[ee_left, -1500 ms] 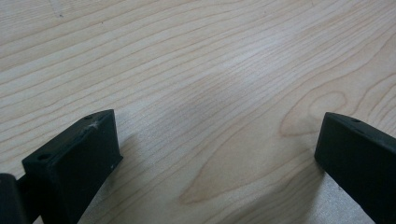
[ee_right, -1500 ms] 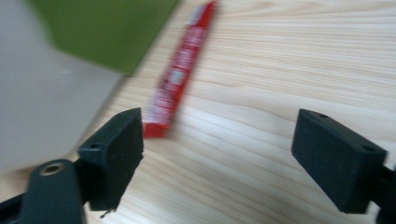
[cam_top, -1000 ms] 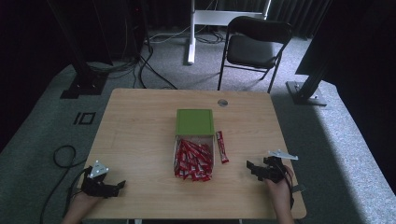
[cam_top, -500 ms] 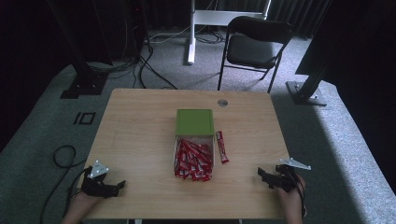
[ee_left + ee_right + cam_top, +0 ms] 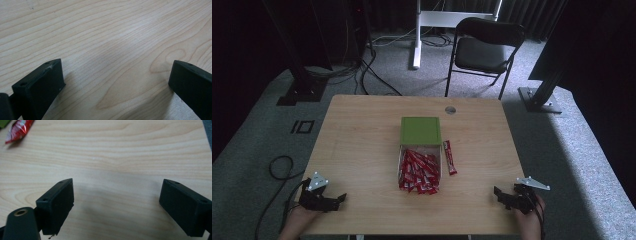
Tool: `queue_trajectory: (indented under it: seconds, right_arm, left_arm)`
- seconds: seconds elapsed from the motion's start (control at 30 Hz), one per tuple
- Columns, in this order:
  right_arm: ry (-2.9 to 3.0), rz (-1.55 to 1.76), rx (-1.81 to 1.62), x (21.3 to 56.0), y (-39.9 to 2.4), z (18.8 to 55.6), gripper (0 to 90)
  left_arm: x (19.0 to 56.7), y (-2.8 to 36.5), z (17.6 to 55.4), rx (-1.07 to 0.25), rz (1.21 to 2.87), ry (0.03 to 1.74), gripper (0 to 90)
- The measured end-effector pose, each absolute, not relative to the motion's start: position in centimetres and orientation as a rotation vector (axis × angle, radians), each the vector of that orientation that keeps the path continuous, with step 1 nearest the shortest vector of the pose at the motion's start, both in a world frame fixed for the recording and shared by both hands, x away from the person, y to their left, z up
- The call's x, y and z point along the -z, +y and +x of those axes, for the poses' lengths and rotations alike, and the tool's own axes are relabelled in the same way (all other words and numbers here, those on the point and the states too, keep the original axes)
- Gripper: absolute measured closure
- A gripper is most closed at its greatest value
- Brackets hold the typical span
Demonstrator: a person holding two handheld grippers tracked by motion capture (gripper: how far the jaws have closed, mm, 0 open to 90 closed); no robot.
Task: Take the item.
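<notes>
From above, the pale square wooden desk (image 5: 362,150) is carrying a small clear box (image 5: 419,167) at its middle, and everything else is best placed from that box. Its flat green square lid (image 5: 420,131) is lying hinged open on the far side of it, and glossy red foil sachets (image 5: 418,172) are filling the box in a loose heap, some spilling over its near edge. One more red sachet (image 5: 449,156) is lying flat on the wood just beside the box, on the right.

The left tool (image 5: 337,199) is resting near the desk's front edge, well to the left of the box, held in a hand (image 5: 297,220) coming in from below, a grey three-cornered plate on top of it. The right tool (image 5: 498,192) is sitting well to the right of the box, close to the desk's front right corner.

What the high view is leaving vague, the two riding cameras are making plain. The left gripper view is showing the left tool (image 5: 116,75) with its blocky matt black jaws spread wide over bare wood grain with a knot ring, gripping nothing. The right gripper view is showing the right tool (image 5: 117,195) equally wide apart and empty, with the crinkled shiny end of a red sachet (image 5: 18,130) at the top left corner.
</notes>
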State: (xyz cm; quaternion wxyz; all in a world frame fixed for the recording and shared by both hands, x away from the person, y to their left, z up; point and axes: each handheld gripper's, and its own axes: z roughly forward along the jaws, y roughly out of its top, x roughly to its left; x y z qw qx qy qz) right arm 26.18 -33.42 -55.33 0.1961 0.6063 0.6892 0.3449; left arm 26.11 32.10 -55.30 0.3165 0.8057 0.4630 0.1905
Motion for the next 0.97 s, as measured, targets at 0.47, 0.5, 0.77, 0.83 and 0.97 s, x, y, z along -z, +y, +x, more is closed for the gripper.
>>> queue_trajectory:
  seconds: [0.47, 0.5, 0.77, 0.83, 0.97]
  right_arm:
    - [1.938, 1.592, -0.85, 55.9, -32.2, 25.9, 12.0]
    - [1.941, 1.59, -0.852, 55.9, -32.2, 25.9, 12.0]
    - [1.924, 1.605, -0.845, 55.9, -32.2, 25.6, 12.0]
    - [1.923, 1.605, -0.846, 55.9, -32.2, 25.6, 12.0]
    - [1.926, 1.602, -0.847, 55.9, -32.2, 25.6, 12.0]
  left_arm:
    - [55.3, 32.1, 26.1, -0.501, 2.121, 1.219, 0.8]
    - [55.3, 32.1, 26.1, -0.502, 2.121, 1.219, 0.8]
    - [55.3, 32.1, 26.1, -0.502, 2.121, 1.219, 0.8]
    - [55.3, 32.1, 26.1, -0.501, 2.121, 1.219, 0.8]
    - [55.3, 32.1, 26.1, -0.501, 2.121, 1.219, 0.8]
